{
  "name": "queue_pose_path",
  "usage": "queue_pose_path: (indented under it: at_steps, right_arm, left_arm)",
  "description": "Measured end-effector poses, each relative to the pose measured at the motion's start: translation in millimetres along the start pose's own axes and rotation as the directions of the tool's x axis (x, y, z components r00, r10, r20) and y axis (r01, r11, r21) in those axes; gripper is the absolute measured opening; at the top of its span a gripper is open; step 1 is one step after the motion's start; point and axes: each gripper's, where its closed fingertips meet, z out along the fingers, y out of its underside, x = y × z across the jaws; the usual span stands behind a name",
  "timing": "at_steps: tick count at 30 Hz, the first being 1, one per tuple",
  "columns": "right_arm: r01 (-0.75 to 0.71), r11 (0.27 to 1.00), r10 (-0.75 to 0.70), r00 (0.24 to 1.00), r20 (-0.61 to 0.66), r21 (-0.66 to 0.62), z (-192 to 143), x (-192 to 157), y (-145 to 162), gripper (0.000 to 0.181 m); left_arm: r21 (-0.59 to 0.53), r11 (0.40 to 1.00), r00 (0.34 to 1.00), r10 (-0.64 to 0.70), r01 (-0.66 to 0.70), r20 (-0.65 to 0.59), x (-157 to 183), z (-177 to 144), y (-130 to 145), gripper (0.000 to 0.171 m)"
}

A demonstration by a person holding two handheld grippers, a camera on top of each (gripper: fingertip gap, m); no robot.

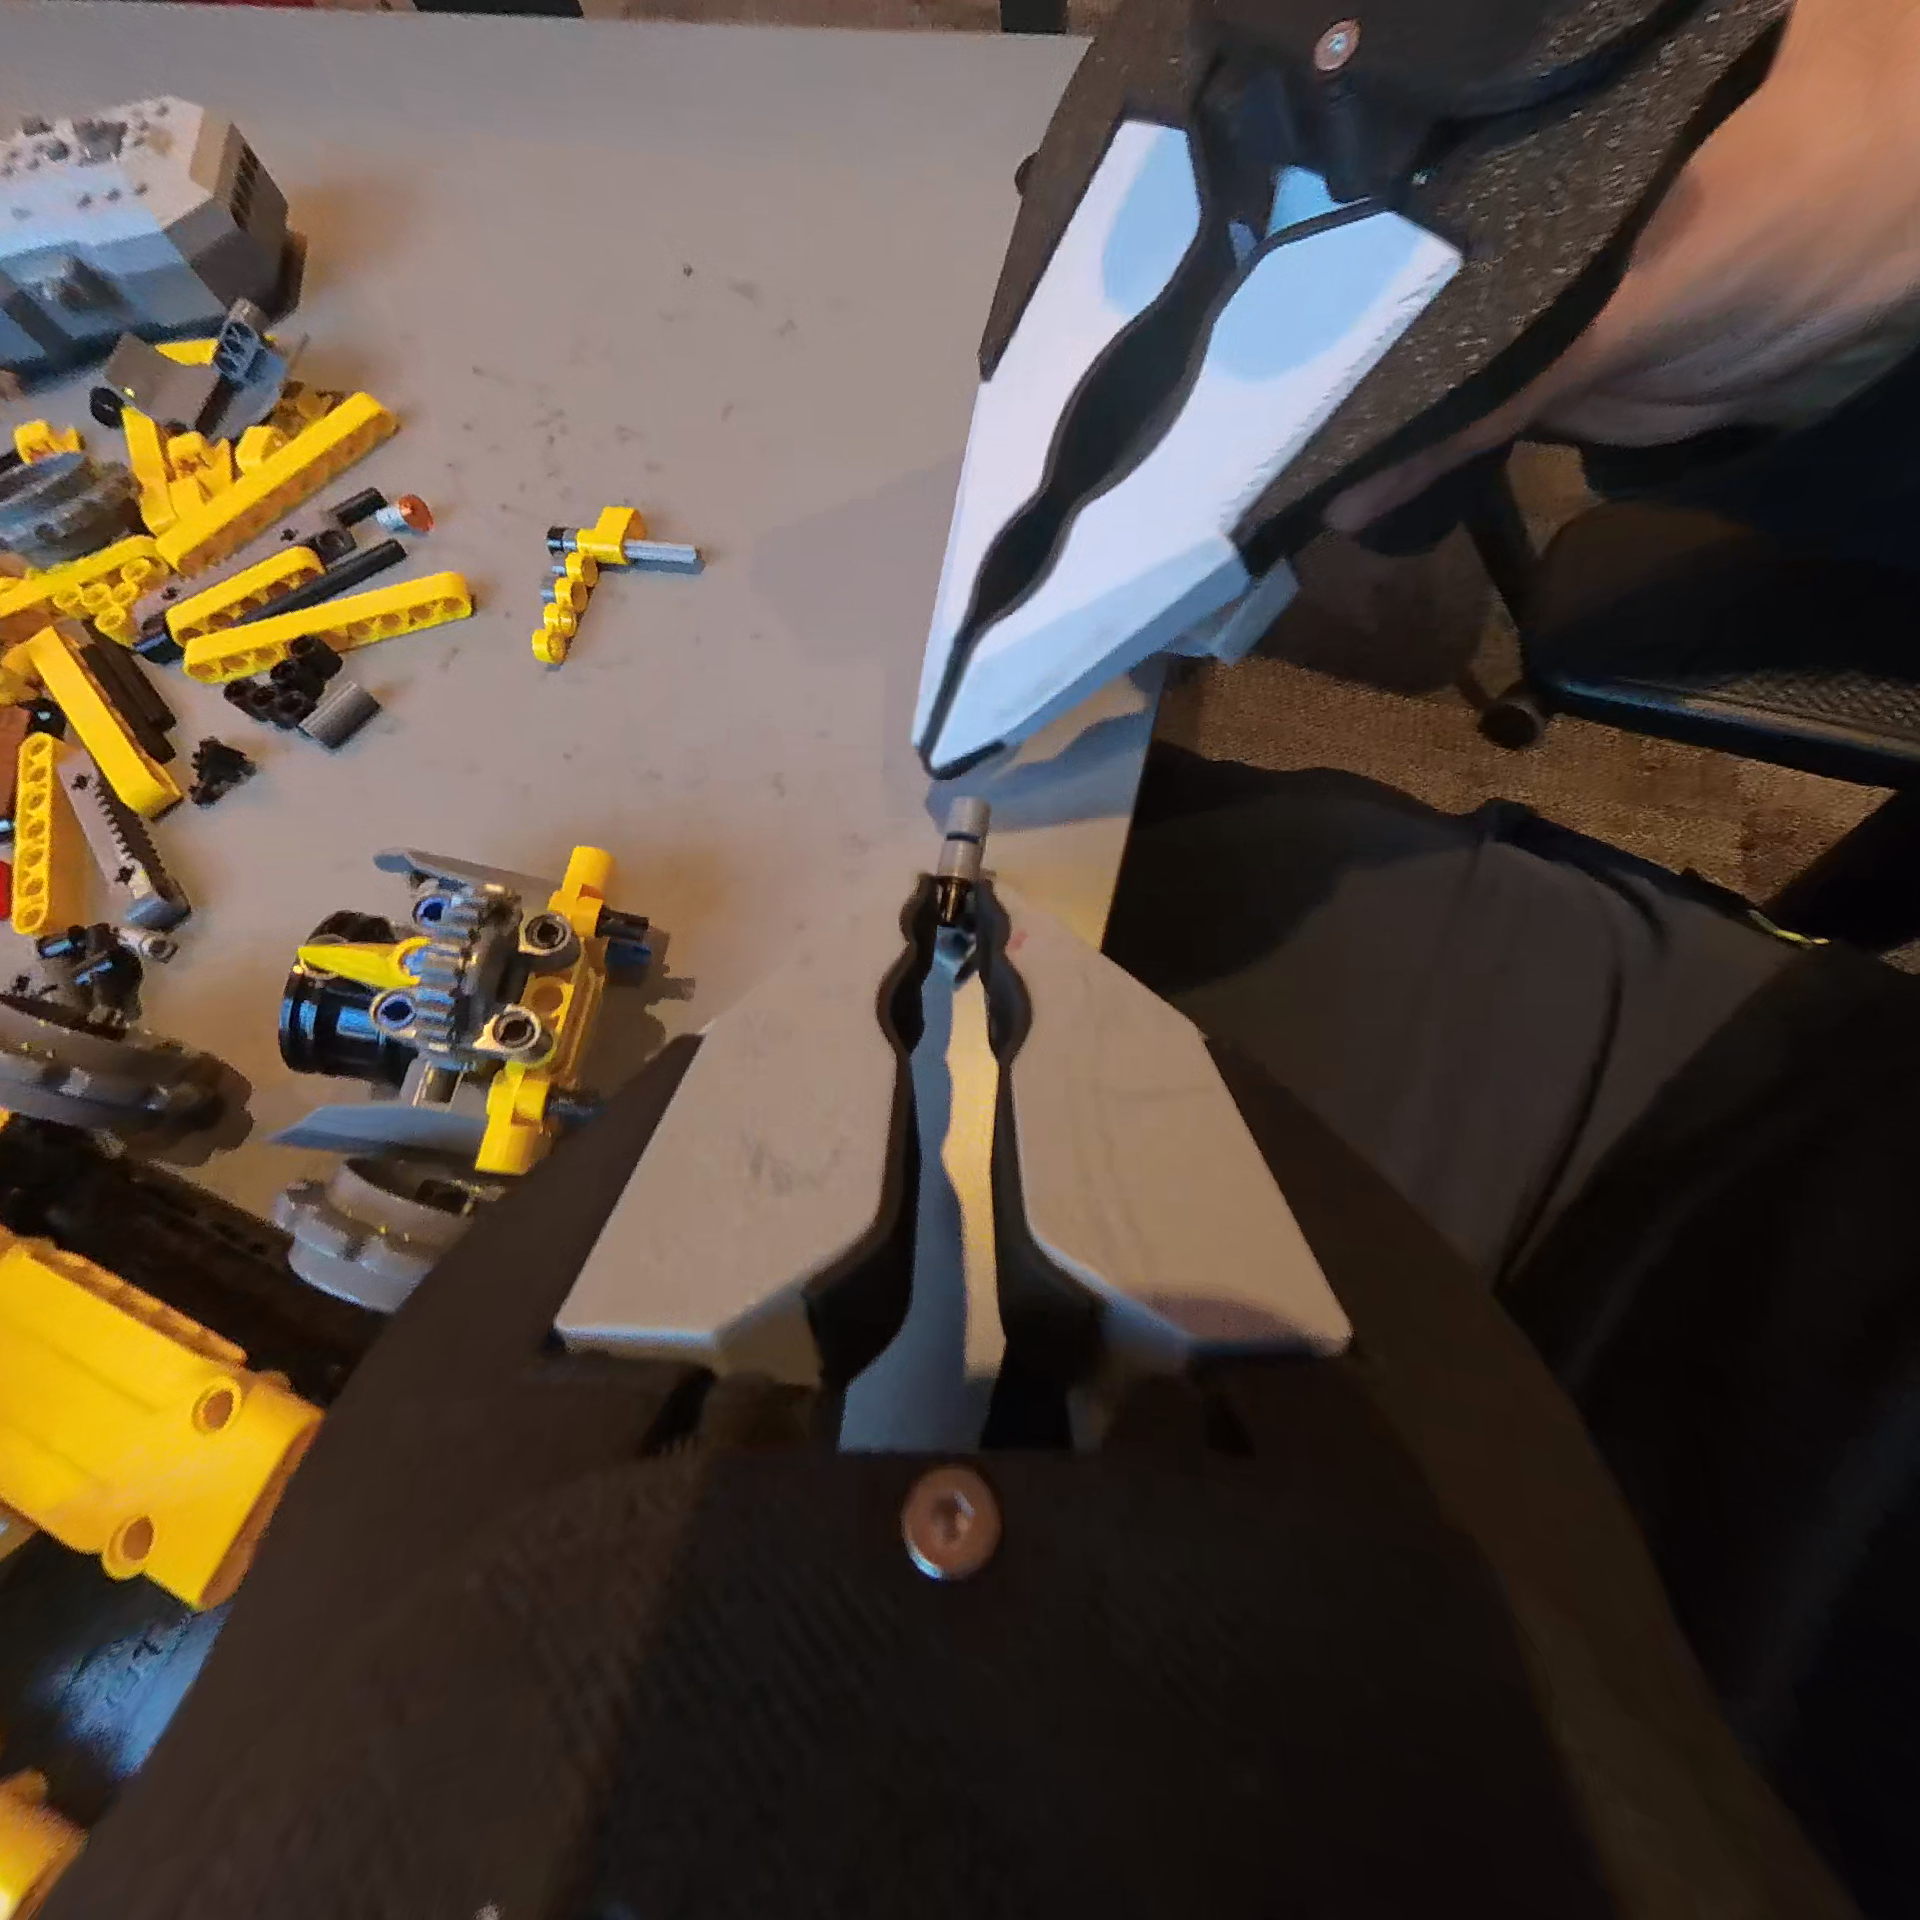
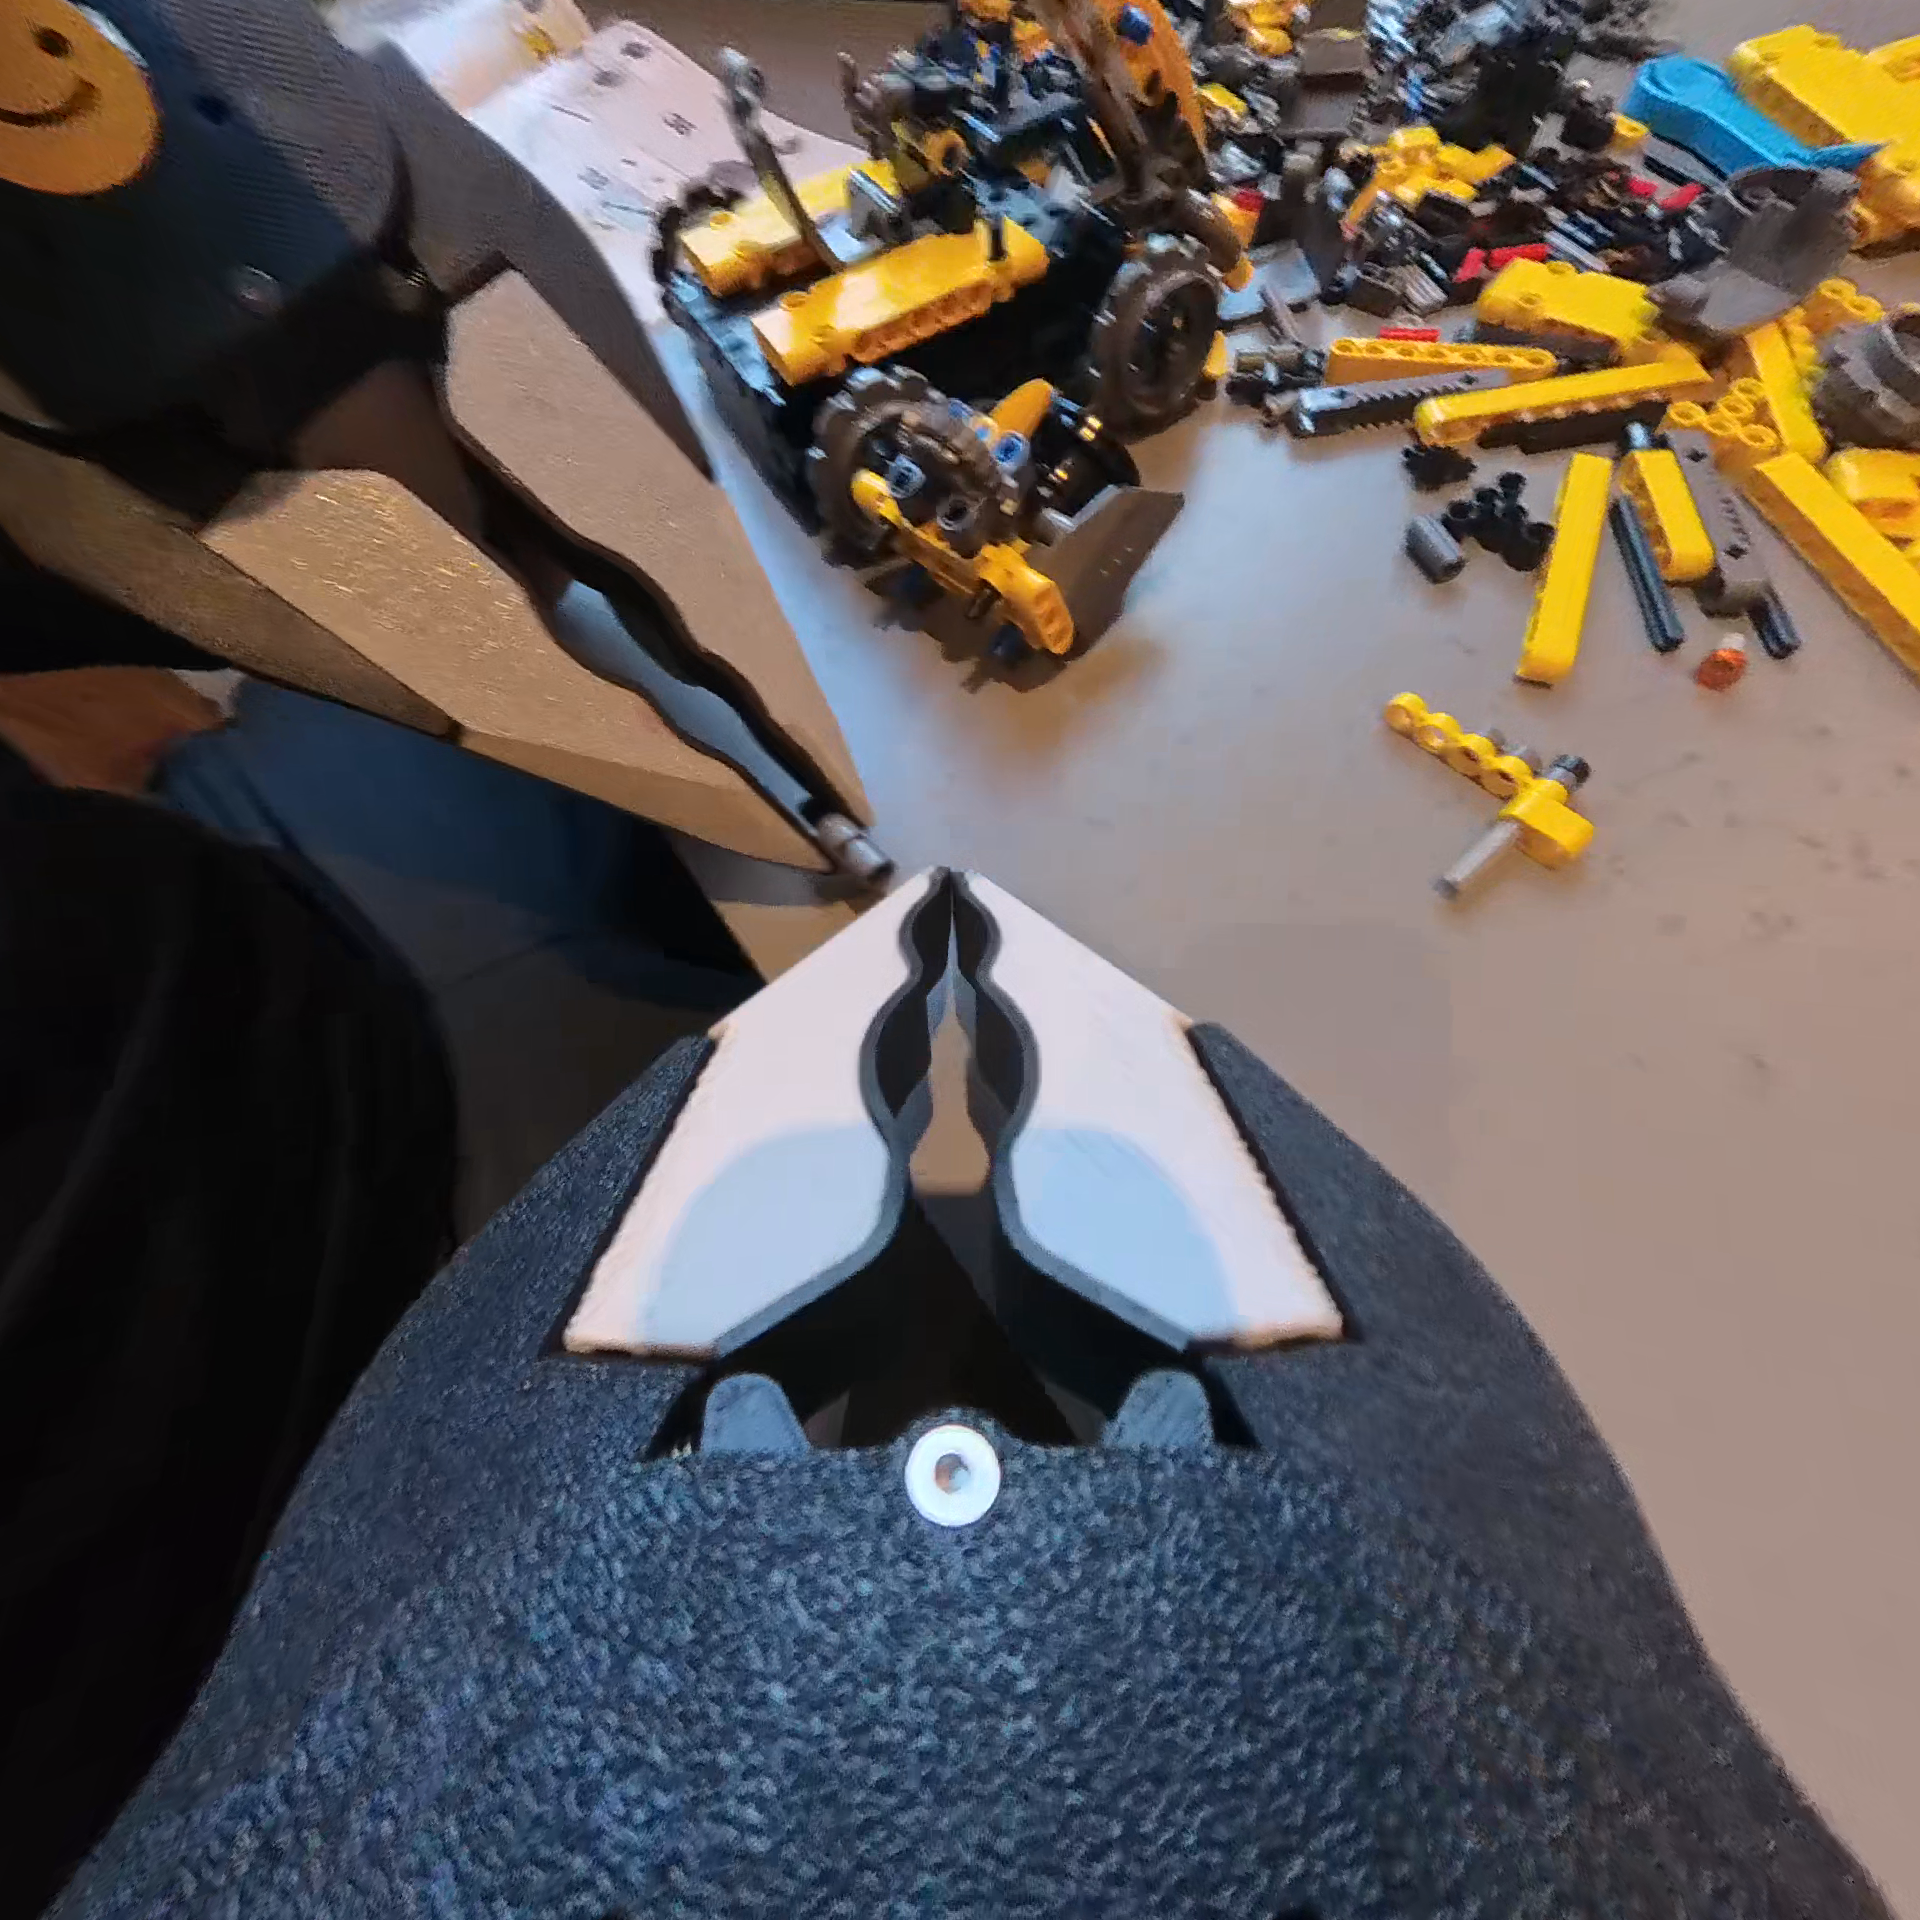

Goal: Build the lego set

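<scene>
Small grey pin (image 1: 960, 837): a short stub with a black end, held at the very tips of the left gripper (image 1: 954, 900), whose jaws are pressed in on the black end so that the grey part juts out forward. It hangs over the near edge of the grey table (image 1: 727, 260), just where the top ends and the person's dark trouser leg (image 1: 1455, 1049) begins.

The right gripper (image 2: 948, 881) points at the pin from the opposite side. Its jaws are pressed together with nothing between them, and its tips sit just beside the pin's free end; a thin gap seems to show in both views, so I judge them not touching.

Further out on the table, nearest the left gripper, lies a gear assembly (image 1: 468, 997) of black, grey and yellow parts with a grey blade under it. Beyond that a small yellow angled beam with a grey axle (image 1: 597, 571) lies alone on bare tabletop. Along the far side spreads a pile of loose yellow beams (image 1: 260, 603) with black pins and a toothed rack mixed in. The right wrist view also shows a half-built yellow and black vehicle (image 2: 935, 291) with sprocket wheels and, at the far edge, a blue piece (image 2: 1714, 114). A dark chair (image 1: 1714, 675) stands off the table's side
</scene>
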Motion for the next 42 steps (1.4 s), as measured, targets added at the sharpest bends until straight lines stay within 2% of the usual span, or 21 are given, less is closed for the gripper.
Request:
queue_pose_path:
  at_steps: [2, 5, 8, 11, 14, 18, 20, 25, 31, 36, 42]
  right_arm:
    - [-0.003, 1.0, 0.002, 0.999, 0.041, 0.023, -3.3, -7.1, -5.1, 0.0]
    - [-0.036, 0.999, 0.034, 0.998, 0.056, 0.033, -11.1, -3.8, -4.6, 0.011]
    - [-0.077, 0.994, 0.064, 0.987, 0.149, 0.082, -21.4, -11.7, -10.3, 0.016]
    - [-0.054, 0.993, 0.028, 0.974, 0.225, 0.11, -25.1, -26.4, -16.1, 0.015]
    - [-0.015, 0.995, -0.009, 0.971, 0.239, 0.101, -21.2, -34.0, -15.6, 0.008]
    - [-0.002, 0.994, -0.025, 0.969, 0.246, 0.111, -19.8, -36.7, -16.1, 0.008]
    - [0.004, 0.994, -0.028, 0.975, 0.22, 0.108, -18.3, -32.0, -15.2, 0.007]
    - [0.0, 1.0, 0.0, 1.0, 0.004, -0.025, -9.5, 10.9, 12.5, 0.007]
    - [0.034, 0.998, -0.035, 0.999, -0.023, -0.049, -3.7, 9.2, 14.1, 0.013]
    - [0.053, 0.998, -0.054, 0.998, -0.024, -0.04, -5.7, 8.6, 14.7, 0.019]
    - [0.073, 0.997, -0.073, 0.997, -0.02, -0.004, -8.6, 10.2, 13.3, 0.023]
  left_arm:
    - [0.008, 0.999, 0.999, 0.042, -0.043, 0.013, 1.2, 0.2, -3.3, 0.006]
    - [0.013, 0.994, 0.993, 0.112, -0.113, 0.047, 1.3, -1.0, -5.1, 0.005]
    - [0.072, 0.982, 0.983, 0.172, -0.176, 0.06, 5.4, -6.4, -13.1, 0.005]
    - [0.129, 0.963, 0.971, 0.229, -0.235, 0.06, 10.9, -12.5, -19.6, 0.006]
    - [0.159, 0.955, 0.968, 0.247, -0.252, 0.046, 14.4, -16.5, -22.0, 0.006]
    - [0.174, 0.956, 0.972, 0.235, -0.235, 0.02, 15.2, -19.2, -21.5, 0.006]
    - [0.151, 0.97, 0.981, 0.193, -0.193, 0.014, 11.7, -17.6, -19.3, 0.006]
    - [0.03, 0.996, 0.996, 0.082, -0.083, 0.034, -1.4, -10.3, -0.9, 0.017]
    - [0.011, 0.999, 0.999, 0.037, -0.037, 0.02, 5.3, -15.2, 11.5, 0.018]
    - [0.002, 1.0, 0.999, 0.017, -0.017, 0.028, 9.1, -37.4, 32.7, 0.018]
    - [0.089, 0.996, 1.0, -0.001, -0.001, 0.025, 20.9, -67.4, 43.4, 0.018]
